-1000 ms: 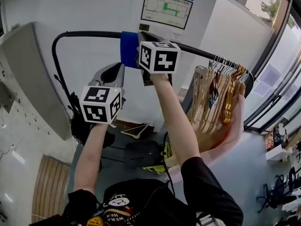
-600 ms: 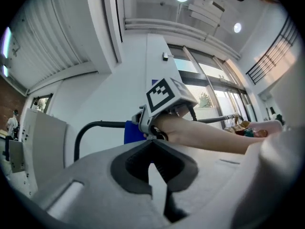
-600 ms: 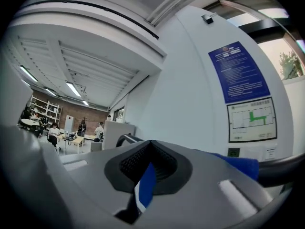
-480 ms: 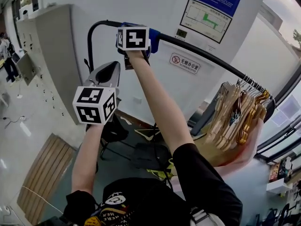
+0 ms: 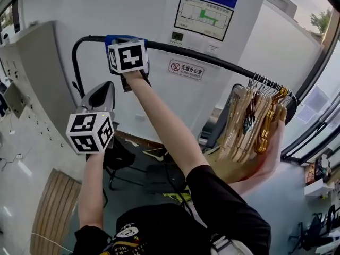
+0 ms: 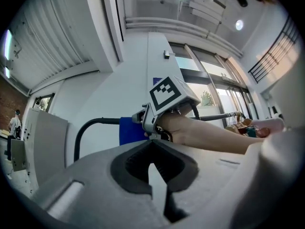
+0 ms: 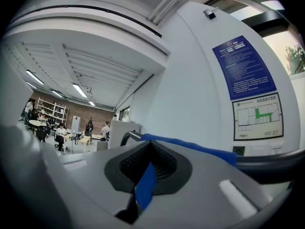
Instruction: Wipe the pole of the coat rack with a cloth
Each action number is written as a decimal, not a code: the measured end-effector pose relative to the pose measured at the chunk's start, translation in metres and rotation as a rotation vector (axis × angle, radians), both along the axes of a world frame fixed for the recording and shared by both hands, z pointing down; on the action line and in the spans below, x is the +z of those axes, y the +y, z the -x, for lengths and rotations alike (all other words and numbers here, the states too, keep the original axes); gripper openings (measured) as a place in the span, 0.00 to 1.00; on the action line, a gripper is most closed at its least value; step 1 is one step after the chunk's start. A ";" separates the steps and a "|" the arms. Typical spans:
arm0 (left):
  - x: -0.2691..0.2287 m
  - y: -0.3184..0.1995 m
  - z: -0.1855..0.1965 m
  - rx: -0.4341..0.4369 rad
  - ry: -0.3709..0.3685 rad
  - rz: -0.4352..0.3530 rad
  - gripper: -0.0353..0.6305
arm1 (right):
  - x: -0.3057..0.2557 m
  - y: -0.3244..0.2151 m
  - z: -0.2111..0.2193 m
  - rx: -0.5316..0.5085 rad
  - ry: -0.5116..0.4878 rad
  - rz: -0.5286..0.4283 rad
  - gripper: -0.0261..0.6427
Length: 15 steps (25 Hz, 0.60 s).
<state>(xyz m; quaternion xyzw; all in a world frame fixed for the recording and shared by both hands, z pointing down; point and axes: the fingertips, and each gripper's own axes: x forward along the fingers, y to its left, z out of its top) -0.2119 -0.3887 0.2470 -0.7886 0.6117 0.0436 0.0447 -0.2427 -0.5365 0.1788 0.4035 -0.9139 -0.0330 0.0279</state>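
Your left hand-held gripper (image 5: 105, 87) hangs below the rack and takes no part in the work: its jaws are closed together with nothing between them (image 6: 153, 174), and it has stayed low for the past second. To its right, your right hand-held gripper (image 5: 125, 40) is clenched on the cloth (image 5: 113, 39); a blue fold shows between its jaws (image 7: 145, 187), and the rest lies over the pole (image 5: 212, 60). What has changed is the place of the cloth. One second ago it sat on the middle stretch of the pole, and now it has travelled to the left, so that it is just beside the bend where the pole turns downward. I judge that this pass has covered the left stretch, and that the long stretch toward the right may still need its turn. The cloth is soft and thin and takes the round form of the pole easily. The pole itself is a smooth black tube, slightly shiny, so the cloth should slide on it without catching. The pads (image 7: 157, 163) of the right hand-held gripper are dark and ribbed, which helps to keep the fold in place. At the far right, the hangers (image 5: 255, 116) are pressed close together; they look wooden, with thin metal hooks over the pole.
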 end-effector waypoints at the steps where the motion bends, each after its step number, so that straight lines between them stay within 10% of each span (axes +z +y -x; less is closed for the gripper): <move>1: 0.001 -0.002 -0.009 0.019 0.001 0.000 0.06 | 0.001 0.003 -0.011 0.005 -0.002 -0.004 0.04; 15: 0.018 -0.014 -0.143 0.311 0.003 0.032 0.06 | -0.018 0.033 -0.193 0.239 -0.036 -0.084 0.04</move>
